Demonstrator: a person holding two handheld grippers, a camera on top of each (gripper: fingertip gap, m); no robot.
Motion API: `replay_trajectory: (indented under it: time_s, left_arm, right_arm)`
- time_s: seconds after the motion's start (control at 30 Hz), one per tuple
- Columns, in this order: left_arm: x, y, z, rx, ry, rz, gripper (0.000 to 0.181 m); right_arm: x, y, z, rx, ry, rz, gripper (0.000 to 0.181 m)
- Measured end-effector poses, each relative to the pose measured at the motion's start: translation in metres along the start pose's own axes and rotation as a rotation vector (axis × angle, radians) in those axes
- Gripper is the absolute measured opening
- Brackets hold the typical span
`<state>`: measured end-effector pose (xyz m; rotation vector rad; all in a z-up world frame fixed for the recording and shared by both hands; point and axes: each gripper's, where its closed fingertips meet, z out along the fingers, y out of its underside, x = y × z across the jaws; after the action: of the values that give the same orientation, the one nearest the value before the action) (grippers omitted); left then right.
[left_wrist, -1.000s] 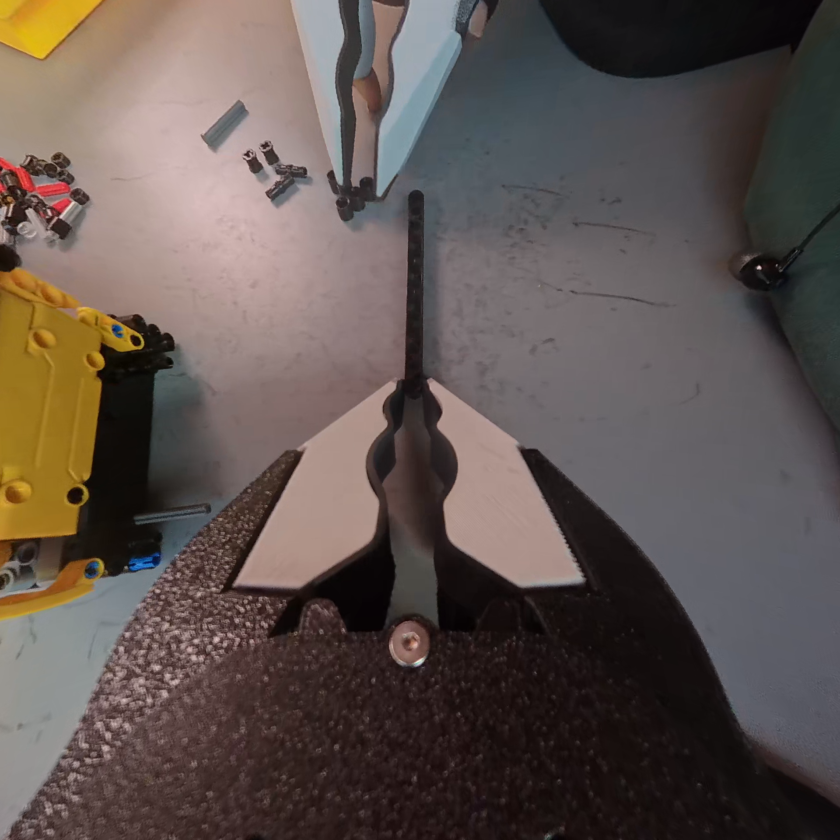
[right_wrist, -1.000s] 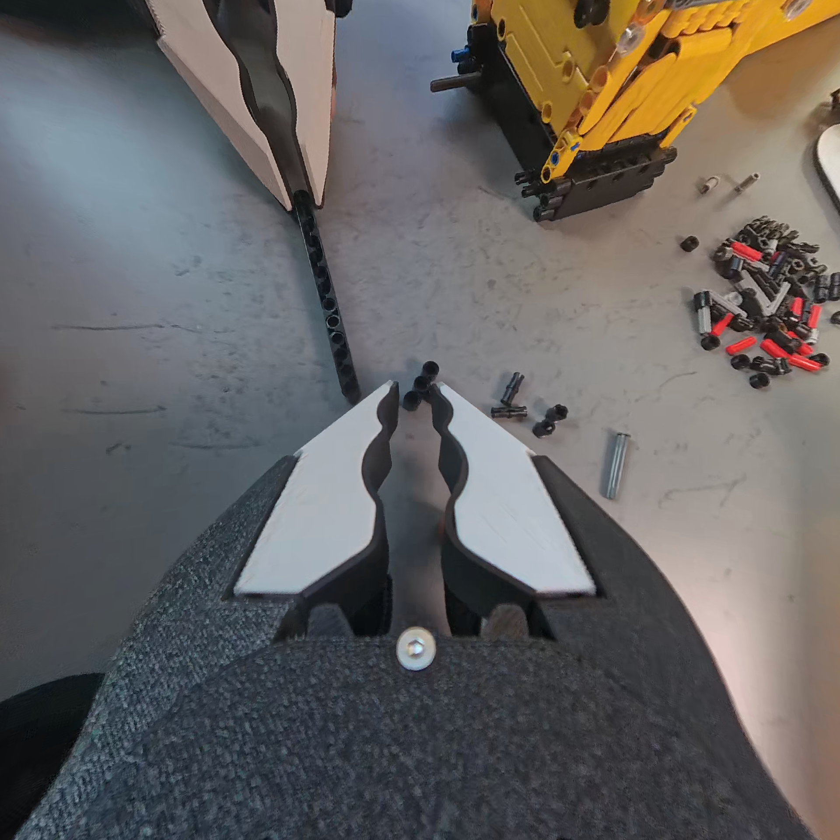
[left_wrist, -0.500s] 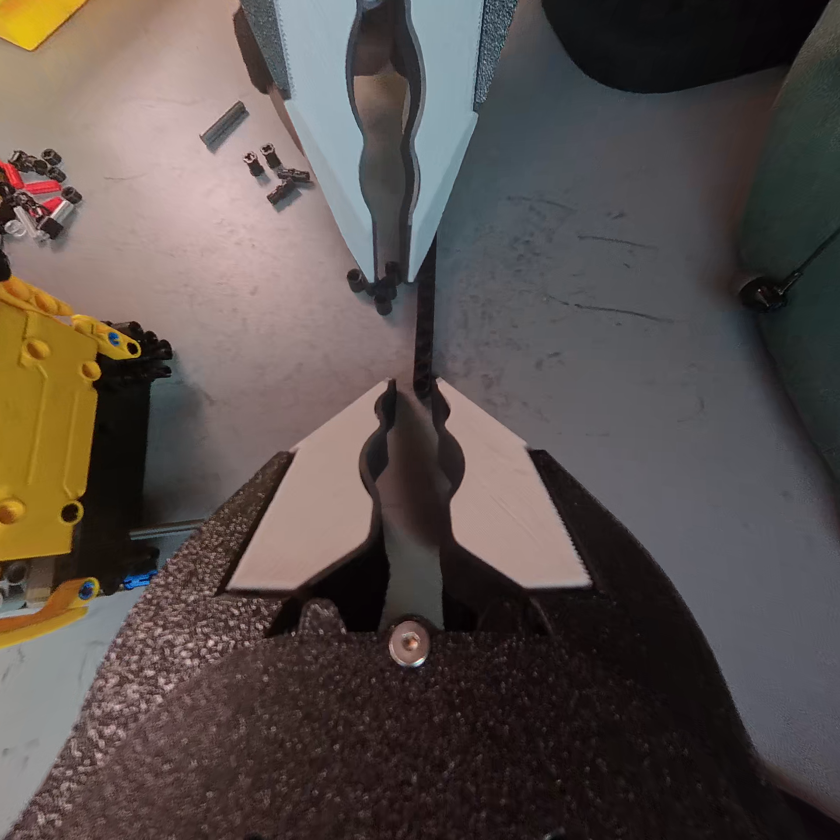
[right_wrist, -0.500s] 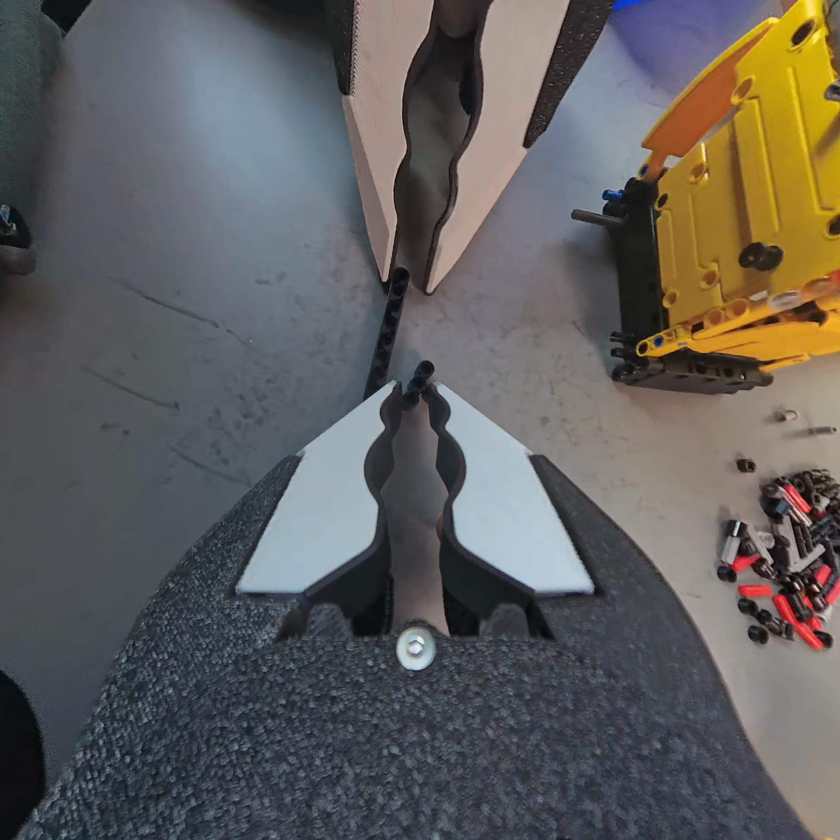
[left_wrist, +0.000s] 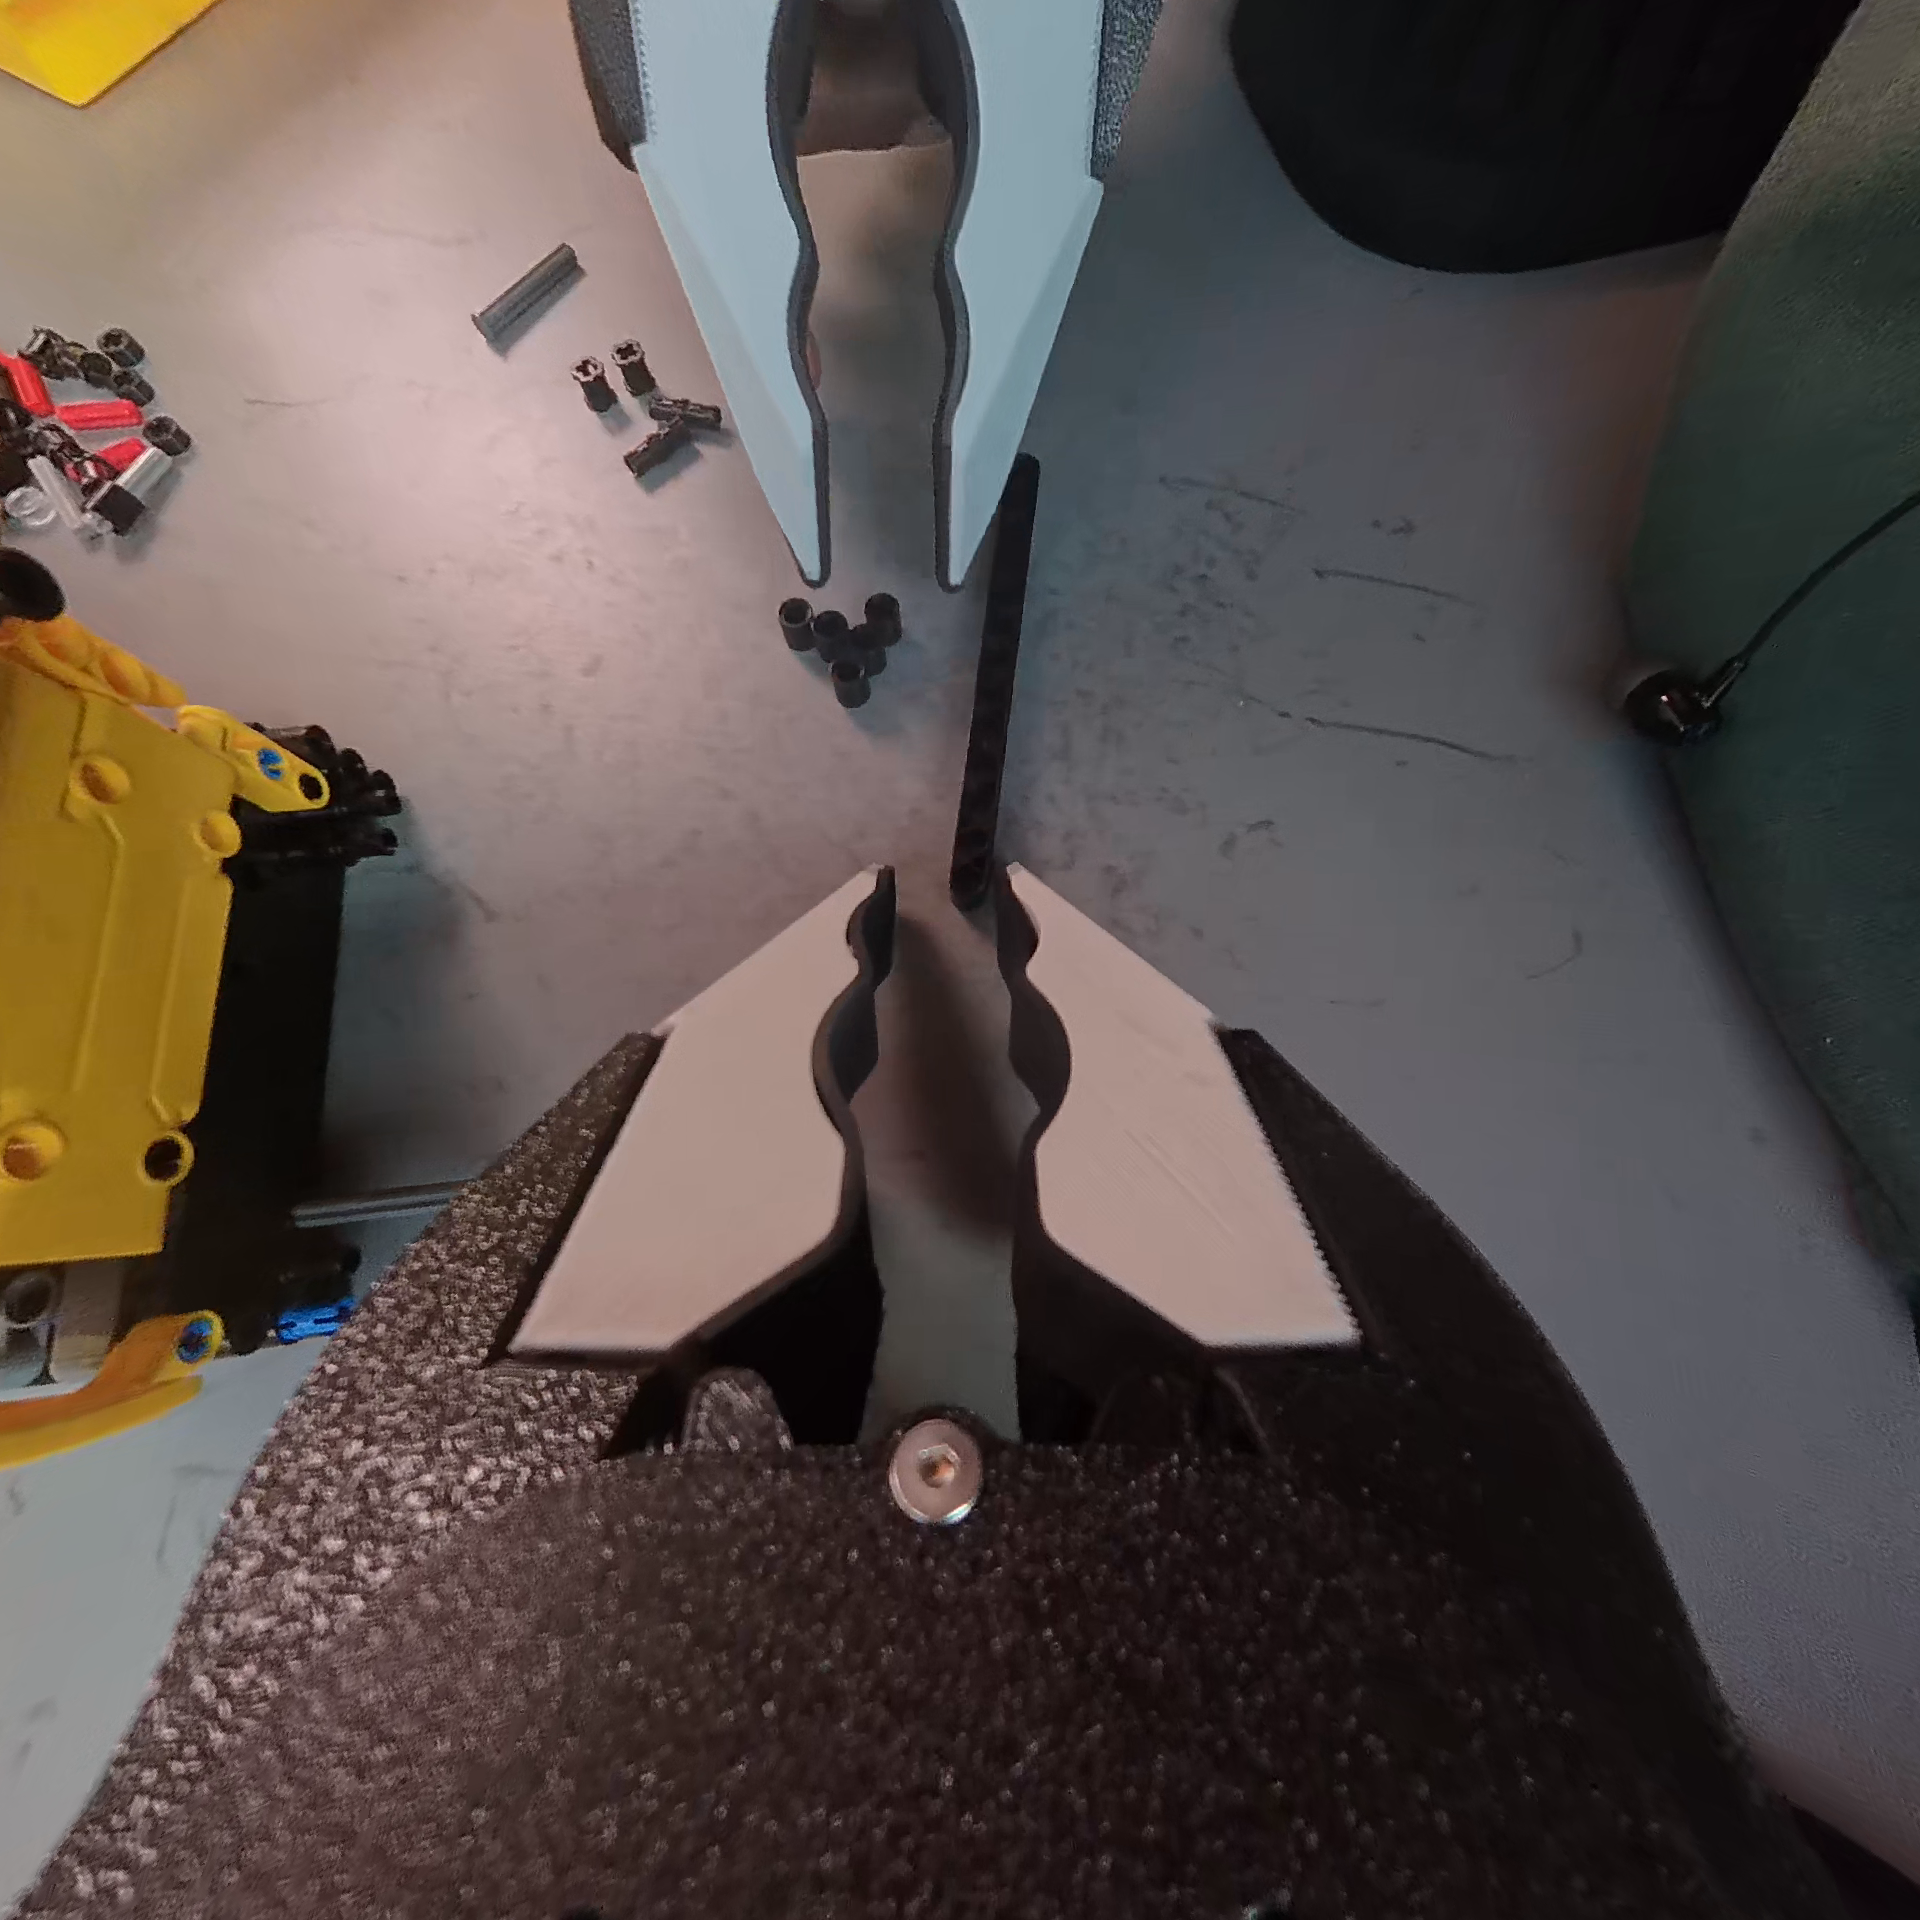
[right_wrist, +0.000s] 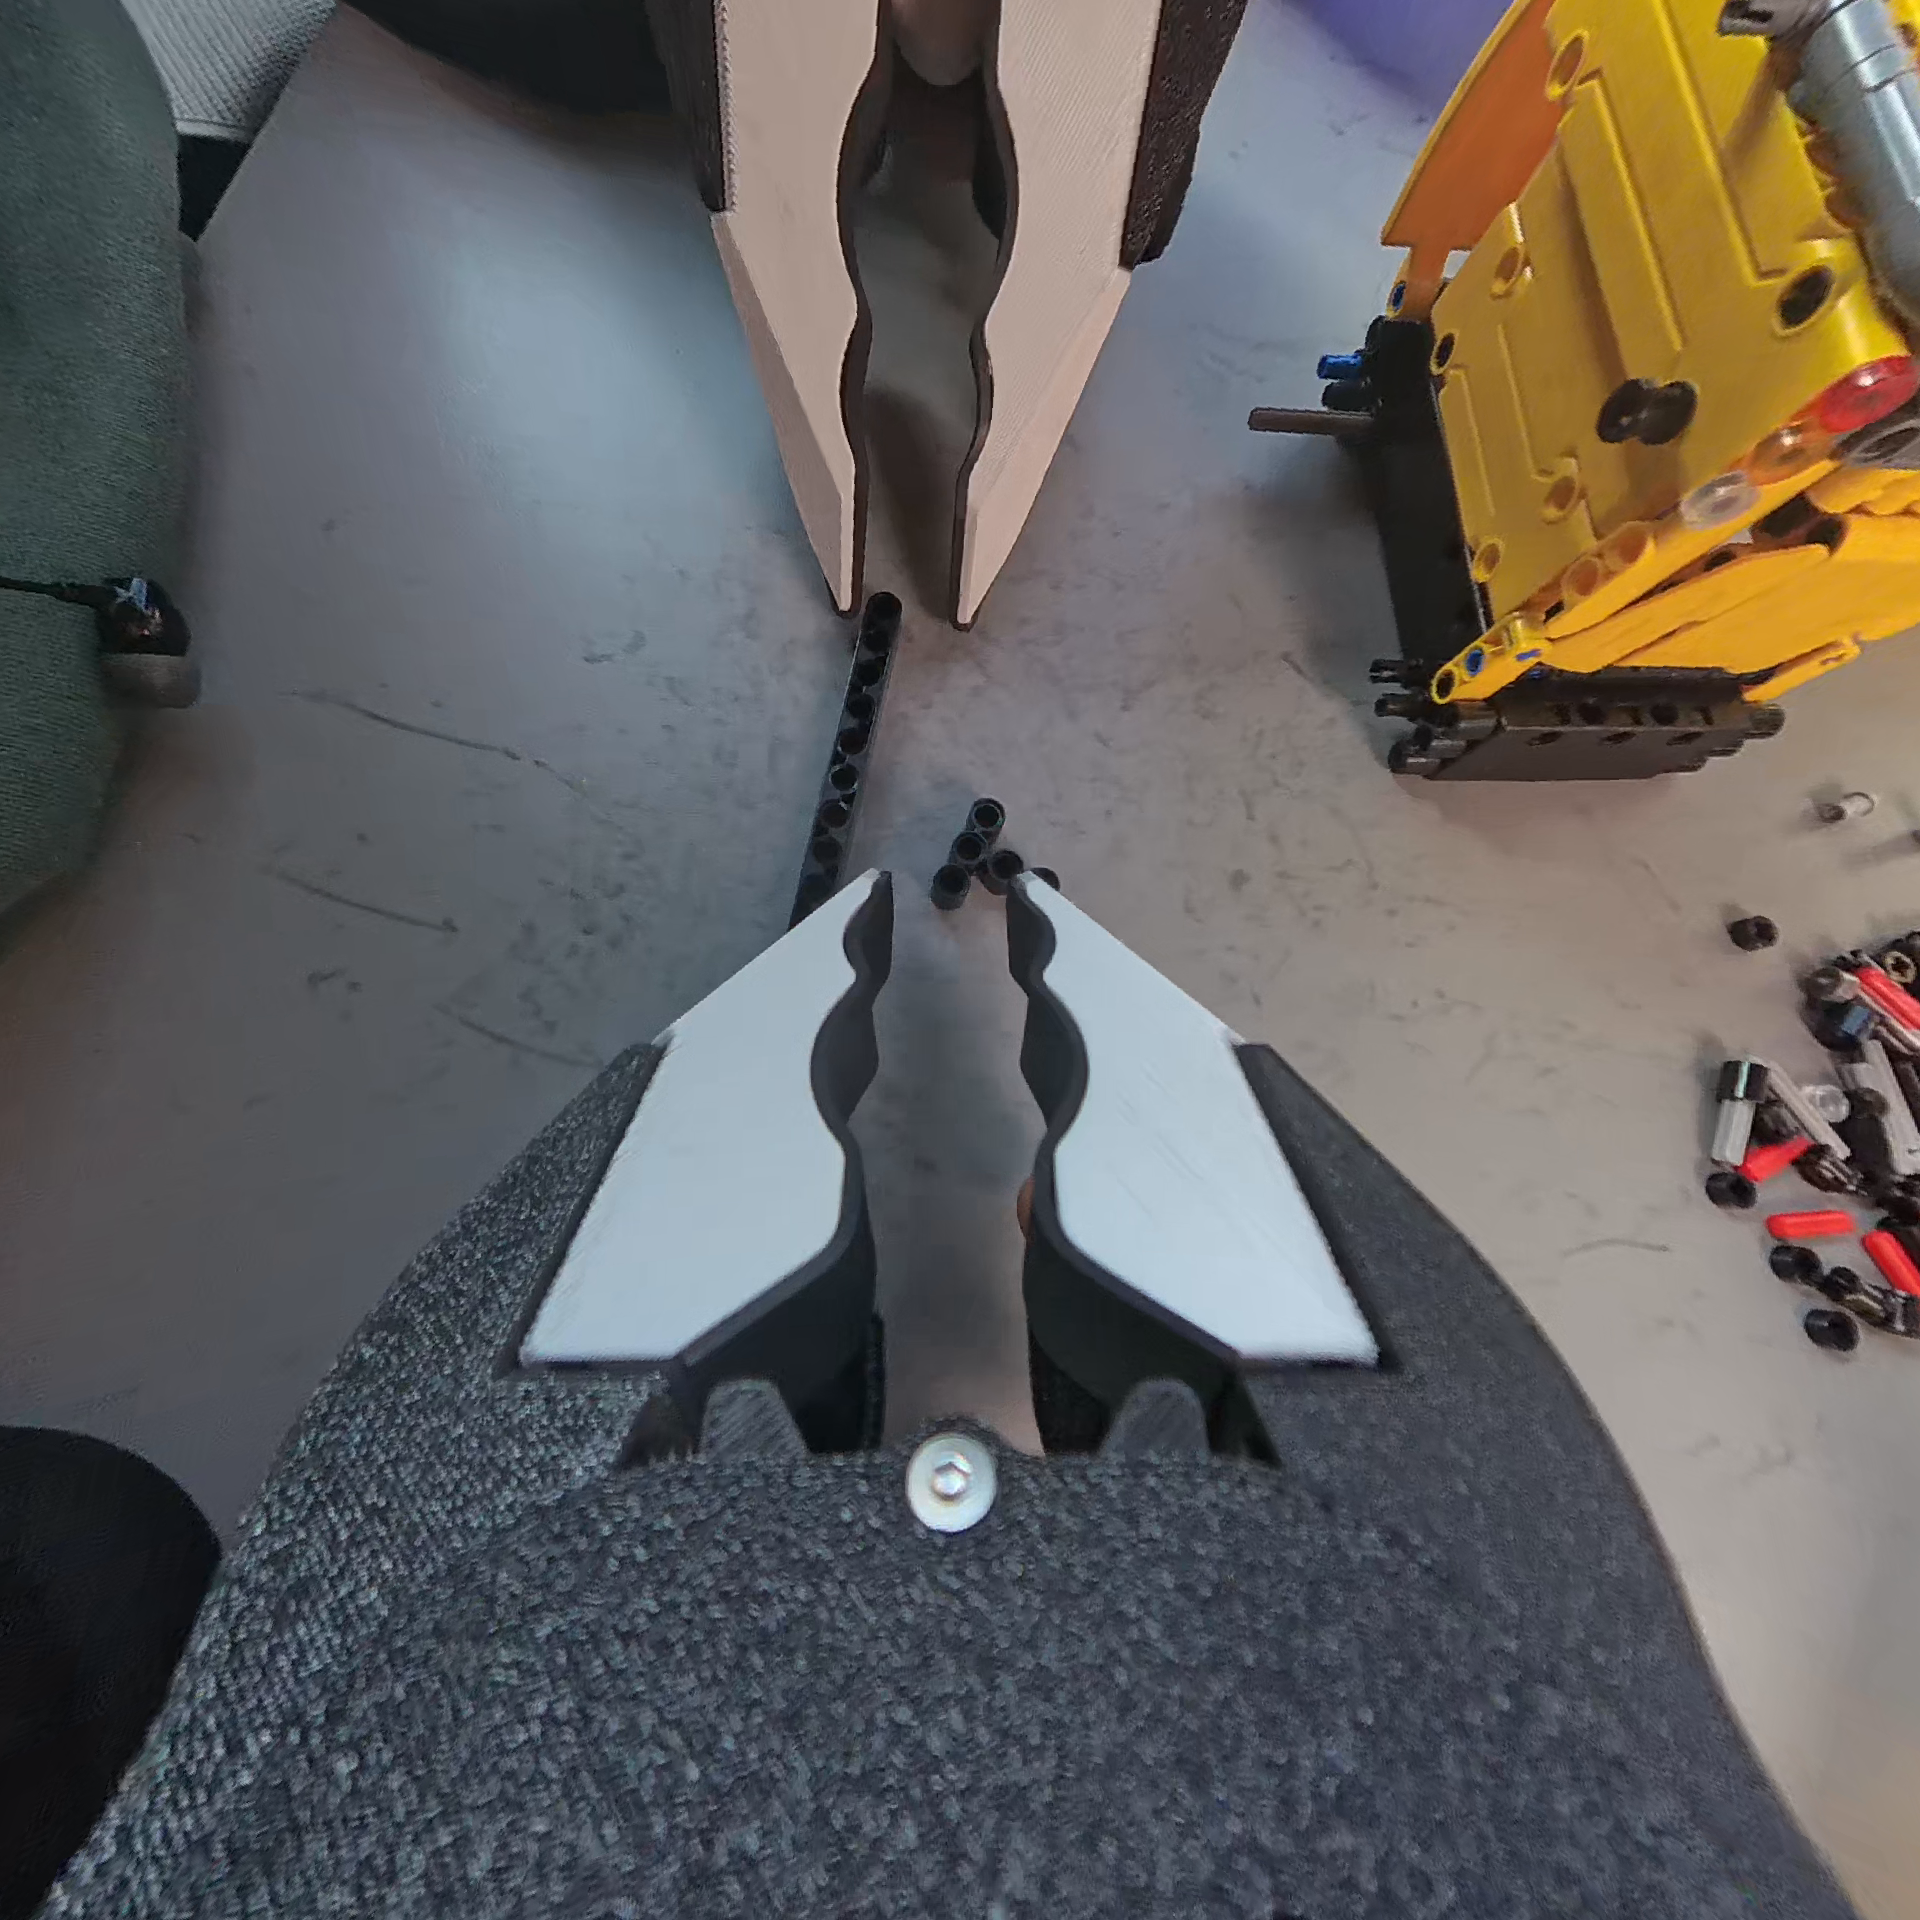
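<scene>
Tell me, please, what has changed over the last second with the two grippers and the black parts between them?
The left gripper has opened and let go of the long black beam, which now lies free on the table. The right gripper moved closer, bringing the small black connectors along, then opened and released them beside the beam. The yellow model and the pile of loose pins stayed put.

My left hand-held gripper (left_wrist: 940, 883) has two pale grey, wedge-shaped fingers (left_wrist: 717, 1153) with wavy black inner edges, set in a black, pebbled body. A silver hex screw (left_wrist: 935, 1473) sits just behind the fingers' roots. My right hand-held gripper (right_wrist: 948, 888) is built alike: white fingers (right_wrist: 1174, 1174), grey speckled body, and its own silver screw (right_wrist: 949, 1483) behind the fingers.
</scene>
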<state>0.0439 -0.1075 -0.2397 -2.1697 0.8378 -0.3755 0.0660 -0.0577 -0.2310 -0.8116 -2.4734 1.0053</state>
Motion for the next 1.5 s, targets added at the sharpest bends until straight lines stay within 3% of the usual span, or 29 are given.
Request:
replay_trajectory:
  time_s: [0.43, 0.77, 1.13, 1.3, 1.5]
  left_arm:
    - [0.0, 0.003, 0.002, -0.024, -0.008, 0.002, 0.019]
    - [0.0, 0.003, 0.002, -0.025, -0.016, 0.005, 0.01]
    - [-0.001, 0.002, 0.001, -0.017, -0.018, -0.001, 0.015]
    - [-0.003, -0.004, -0.005, 0.034, -0.018, -0.017, 0.019]
    - [-0.019, -0.03, -0.024, 0.227, -0.099, -0.053, 0.028]
  right_arm:
    - [0.0, -0.003, 0.009, -0.033, 0.026, 0.009, 0.016]
    - [-0.003, -0.003, 0.01, -0.036, 0.03, -0.026, 0.006]
    - [-0.005, -0.005, 0.011, -0.032, 0.025, -0.028, 0.006]
    - [-0.003, -0.009, 0.006, 0.002, 0.025, -0.014, 0.011]
    - [0.022, -0.035, -0.019, 0.209, 0.119, 0.063, 0.02]
